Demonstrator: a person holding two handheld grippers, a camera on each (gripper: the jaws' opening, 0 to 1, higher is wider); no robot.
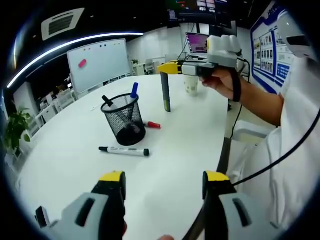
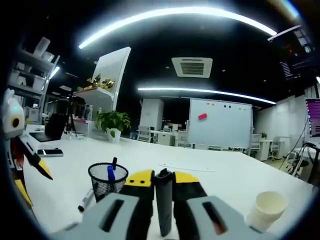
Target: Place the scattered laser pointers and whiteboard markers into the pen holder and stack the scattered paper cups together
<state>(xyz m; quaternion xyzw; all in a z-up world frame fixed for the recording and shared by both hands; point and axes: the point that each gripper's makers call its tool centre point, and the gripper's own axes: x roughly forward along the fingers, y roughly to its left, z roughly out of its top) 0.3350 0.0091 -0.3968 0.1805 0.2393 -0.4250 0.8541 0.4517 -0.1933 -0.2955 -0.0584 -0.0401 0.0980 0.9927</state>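
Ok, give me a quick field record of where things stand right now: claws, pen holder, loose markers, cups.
right claw: shut on dark laser pointer, held upright above the table
left claw: open, holding nothing, low over table
pen holder: black mesh, upright, holds a blue marker and a black marker
loose on table: black whiteboard marker in front of holder; red marker beside it
paper cup: upright on table; count unclear

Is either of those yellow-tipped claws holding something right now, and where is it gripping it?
Yes. The right gripper holds a slim dark grey laser pointer by its upper end, hanging upright above the white table. The left gripper is open and holds nothing.
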